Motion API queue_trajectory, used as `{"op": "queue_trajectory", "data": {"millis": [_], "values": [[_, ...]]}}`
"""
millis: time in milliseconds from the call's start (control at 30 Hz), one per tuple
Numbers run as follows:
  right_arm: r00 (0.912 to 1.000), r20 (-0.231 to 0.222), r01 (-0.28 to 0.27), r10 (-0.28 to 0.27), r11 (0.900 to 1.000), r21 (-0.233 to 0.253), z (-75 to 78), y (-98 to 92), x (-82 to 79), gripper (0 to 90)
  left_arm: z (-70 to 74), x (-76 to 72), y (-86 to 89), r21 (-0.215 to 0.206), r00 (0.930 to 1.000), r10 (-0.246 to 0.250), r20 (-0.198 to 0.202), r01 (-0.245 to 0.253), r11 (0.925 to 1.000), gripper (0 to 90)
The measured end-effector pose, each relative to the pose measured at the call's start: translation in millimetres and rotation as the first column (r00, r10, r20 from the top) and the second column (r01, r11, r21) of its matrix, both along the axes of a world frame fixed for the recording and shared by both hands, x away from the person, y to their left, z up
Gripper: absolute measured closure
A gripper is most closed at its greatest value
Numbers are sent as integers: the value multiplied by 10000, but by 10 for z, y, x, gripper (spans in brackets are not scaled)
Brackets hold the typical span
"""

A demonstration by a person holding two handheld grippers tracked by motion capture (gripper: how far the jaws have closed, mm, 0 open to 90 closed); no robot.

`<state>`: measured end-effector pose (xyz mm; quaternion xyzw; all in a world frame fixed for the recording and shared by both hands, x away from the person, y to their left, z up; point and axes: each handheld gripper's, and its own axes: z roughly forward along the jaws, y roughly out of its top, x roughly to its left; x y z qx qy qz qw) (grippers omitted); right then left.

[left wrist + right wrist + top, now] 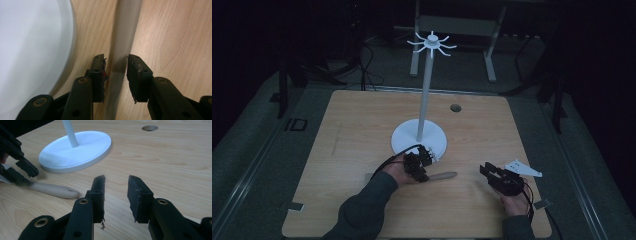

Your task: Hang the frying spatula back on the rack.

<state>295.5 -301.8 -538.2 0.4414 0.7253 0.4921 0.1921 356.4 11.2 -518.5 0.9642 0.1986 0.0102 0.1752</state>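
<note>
Jaws of the left gripper are standing apart on either side of a pale beige utensil handle, one pad on each flank with a sliver of gap showing, so they are straddling it rather than pinching it. That handle is lying flat on the wooden table, just beside the rim of the white round base of a stand. Its near part is blurring into a grey smear between the jaws, and faint raised lettering at its far end is too soft to read.

From the right gripper view, the handle is ending in a rounded tip with a small hanging hole, while its other end is disappearing behind the left gripper, so what kind of utensil it is cannot be told. The right gripper is hovering with its jaws parted and nothing between them, well apart from the handle.

In the dim high view, the left gripper is sitting at the base's near edge, the handle is poking out toward the right gripper, and the white stand is rising to a ring of hooks. A round hole is showing in the tabletop beyond the base.
</note>
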Motion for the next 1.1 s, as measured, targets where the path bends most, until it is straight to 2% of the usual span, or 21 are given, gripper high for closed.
{"op": "queue_trajectory", "data": {"millis": [167, 400, 667, 767, 1000, 1100], "values": [[10000, 0, 16, -16, 10000, 12, -2, -3, -1, 666, -24, -13, -19, 192, 9997, -191, -160, 194, 9996, 725], [10000, -12, 19, -19, 10000, -2, -5, -2, -2, 666, -30, -40, -45, 388, 9995, -319, 17, 318, 9987, 732], [10000, -8, -5, 5, 10000, -34, -10, 4, -1, 665, -55, -89, -88, 645, 9982, -600, 43, 596, 9961, 723], [10000, -10, -10, 10, 10000, -39, -11, 6, -3, 665, -78, -102, -114, 903, 9974, -693, 192, 673, 9936, 715], [10000, -51, -19, 18, 10000, -57, -15, 10, 0, 664, -75, -87, -133, 1008, 9974, -711, 130, 695, 9925, 715], [9999, -127, -39, 38, 10000, -86, -20, 23, 1, 662, -65, -48, -166, 1188, 9967, -811, -78, 815, 9896, 715]]}}
